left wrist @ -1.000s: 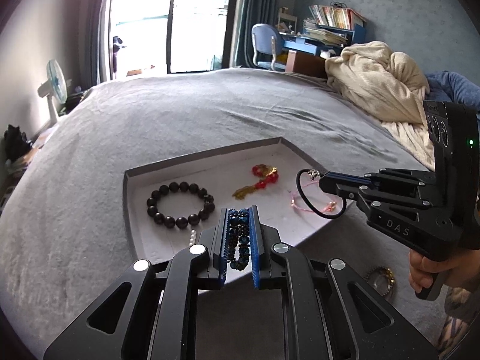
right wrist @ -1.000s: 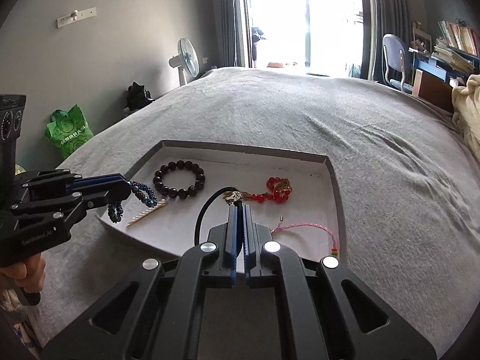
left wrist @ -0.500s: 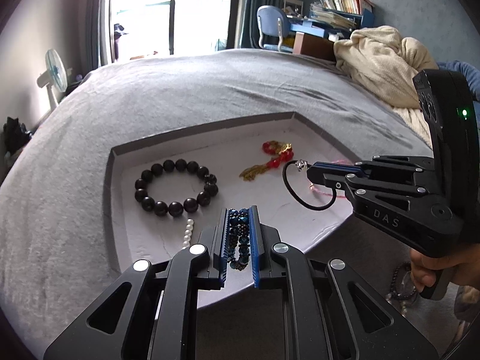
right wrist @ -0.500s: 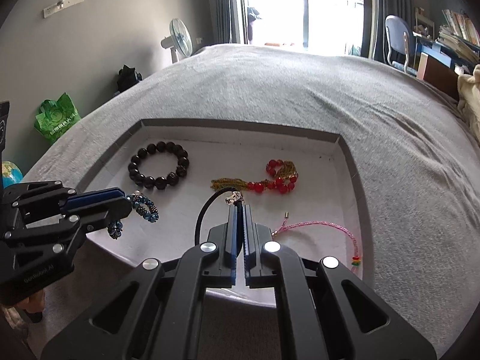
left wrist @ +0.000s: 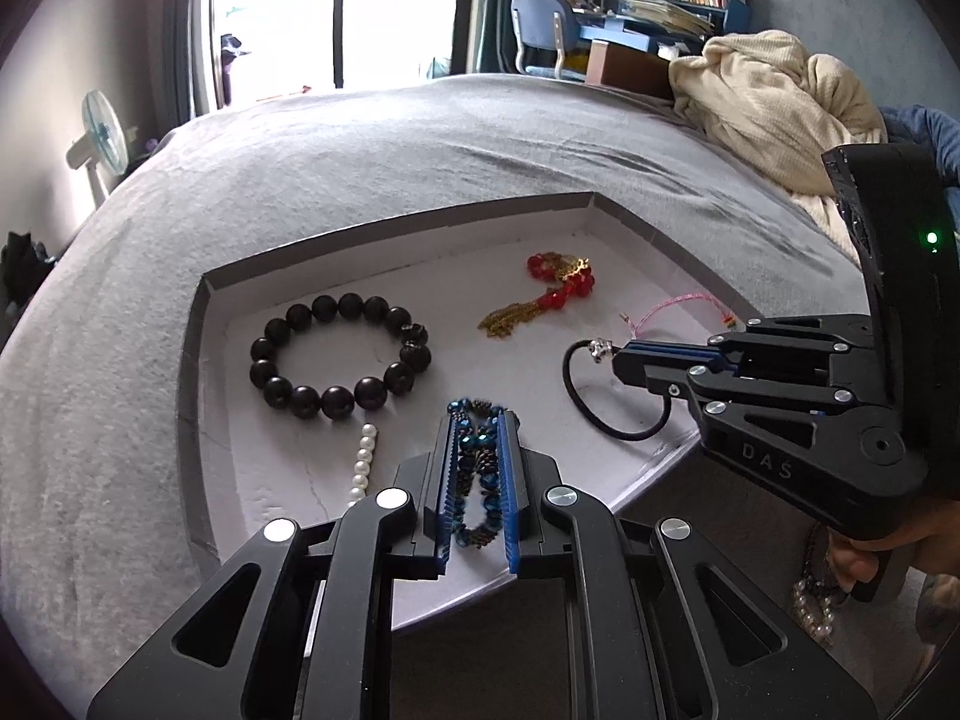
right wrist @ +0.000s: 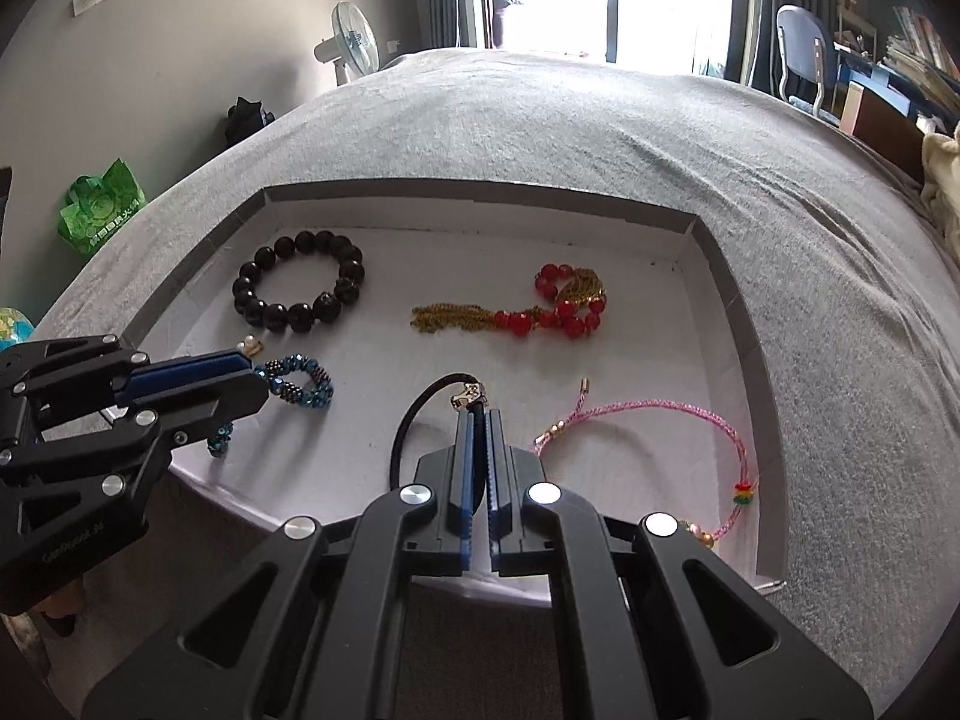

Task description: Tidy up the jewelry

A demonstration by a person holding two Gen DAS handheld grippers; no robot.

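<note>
My left hand-held gripper [left wrist: 477,468] clamps the blue bracelet [left wrist: 477,474] low over the tray [left wrist: 198,324]; my right hand-held gripper [right wrist: 478,420], beside it, pinches the black cord [right wrist: 405,438] at its clasp, both probably ready to set down.

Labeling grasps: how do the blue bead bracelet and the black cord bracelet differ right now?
The blue bead bracelet is chunky faceted beads; the black cord bracelet is a thin plain loop with a small metal charm. The left gripper clamps the blue one along its length; the right gripper pinches the cord at the charm. Both are held over the white tray.
</note>
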